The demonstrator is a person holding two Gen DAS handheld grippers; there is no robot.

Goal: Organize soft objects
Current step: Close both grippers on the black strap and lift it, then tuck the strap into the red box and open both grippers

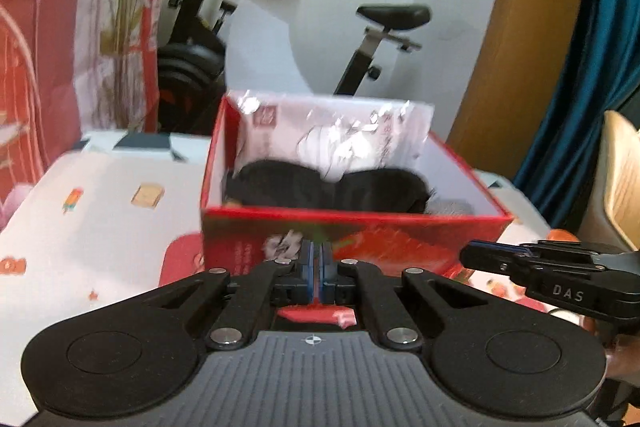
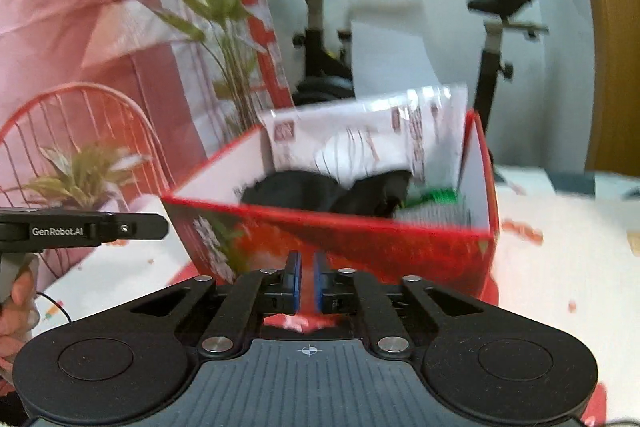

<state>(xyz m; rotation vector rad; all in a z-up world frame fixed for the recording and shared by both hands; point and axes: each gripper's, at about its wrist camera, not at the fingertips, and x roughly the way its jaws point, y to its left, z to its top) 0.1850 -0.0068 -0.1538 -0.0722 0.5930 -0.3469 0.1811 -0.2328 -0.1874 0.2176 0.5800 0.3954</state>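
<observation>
1. In the left wrist view the red box (image 1: 352, 243) filled the centre of the frame, its near rim just above the left gripper (image 1: 316, 259), whose blue pads were pressed together with nothing between them.
2. To the left of the box lay a stretch of bare patterned tablecloth (image 1: 104, 219) running to the frame's left edge; to the right the right gripper (image 1: 470, 255) reached in from the lower right, near the box's corner.
3. In the right wrist view that gripper's own jaws stood nearly together, a narrow gap showing between the pads (nothing was held), low in the centre before the box's near wall.
4. Right of the box the cloth was clear toward the frame's right edge; at the left edge sat a red wire basket (image 2: 80, 131) and a plant (image 2: 84, 175).
5. Inside the box a black soft item (image 1: 324, 187) lay across the bottom, a white plastic-wrapped packet (image 1: 340, 135) leaned upright against the far wall, and something green and white (image 2: 434, 205) sat in the right-hand corner (too blurred to name).
6. An exercise bike (image 1: 384, 39) stood behind the table.
</observation>
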